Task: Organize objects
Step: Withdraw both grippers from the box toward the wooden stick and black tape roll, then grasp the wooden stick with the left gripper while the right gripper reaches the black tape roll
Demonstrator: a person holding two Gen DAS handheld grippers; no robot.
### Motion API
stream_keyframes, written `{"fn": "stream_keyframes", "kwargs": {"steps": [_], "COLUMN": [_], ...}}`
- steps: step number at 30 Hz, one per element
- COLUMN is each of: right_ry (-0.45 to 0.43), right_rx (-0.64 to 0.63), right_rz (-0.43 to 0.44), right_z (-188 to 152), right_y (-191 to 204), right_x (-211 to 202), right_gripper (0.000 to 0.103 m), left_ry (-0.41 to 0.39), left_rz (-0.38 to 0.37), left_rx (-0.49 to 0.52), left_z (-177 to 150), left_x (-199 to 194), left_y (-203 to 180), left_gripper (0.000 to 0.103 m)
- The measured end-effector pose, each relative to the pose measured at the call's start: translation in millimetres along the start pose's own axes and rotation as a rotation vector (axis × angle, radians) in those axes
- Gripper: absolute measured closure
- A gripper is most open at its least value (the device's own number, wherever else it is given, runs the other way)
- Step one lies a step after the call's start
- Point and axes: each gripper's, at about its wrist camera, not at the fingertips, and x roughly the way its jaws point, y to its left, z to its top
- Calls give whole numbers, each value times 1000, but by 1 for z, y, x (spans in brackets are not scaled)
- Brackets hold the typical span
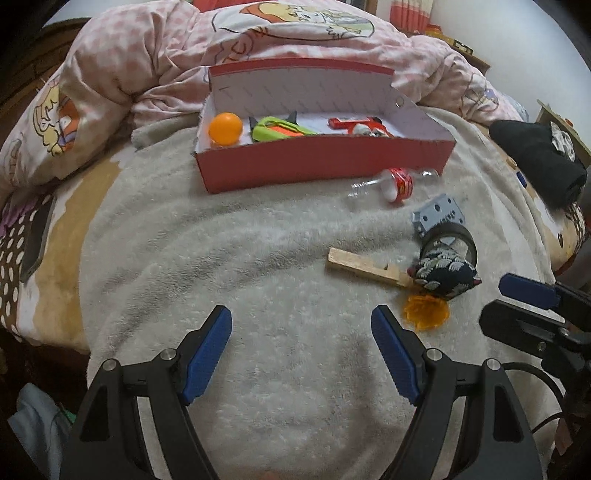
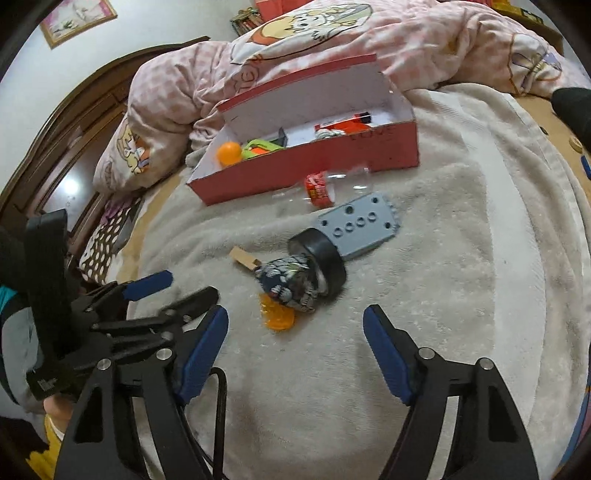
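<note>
The red box's point(image 1: 321, 168) front wall hides the lower parts of the toys inside. A patterned fabric pouch point(image 2: 291, 282) covers one end of the wooden stick point(image 2: 244, 258) and part of the orange piece point(image 2: 279, 315). The black garment point(image 2: 572, 107) is cut off at the right edge.

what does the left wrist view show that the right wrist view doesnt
Only the left wrist view: a black cloth bundle with a white patch at the right edge, and the wooden stick at nearly full length.

Only the right wrist view: a framed picture on the wall and the dark wooden headboard.

Both: the red box holding an orange ball, the clear bottle, the grey plate, the black tape roll, and both tools open, left tool and right tool.
</note>
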Motion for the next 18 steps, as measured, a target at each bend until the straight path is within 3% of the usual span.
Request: {"fn": "stream_keyframes", "kwargs": {"steps": [8, 11, 13, 18], "right_ry": [28, 44, 40, 22], "right_rx": [-19, 17, 41, 26], "right_rz": [-28, -39, -38, -39], "right_z": [12, 13, 12, 10], "right_y": [10, 1, -6, -10], "right_x": [30, 43, 44, 33], "right_gripper": [25, 37, 54, 57], "left_ry": [23, 26, 25, 17], "left_rz": [-16, -22, -33, -62], "left_rx": [21, 21, 24, 50], "left_z": [-3, -4, -4, -4], "left_x": [9, 11, 11, 11], "left_y": [-5, -4, -5, -10], "left_gripper": [24, 24, 24, 24]}}
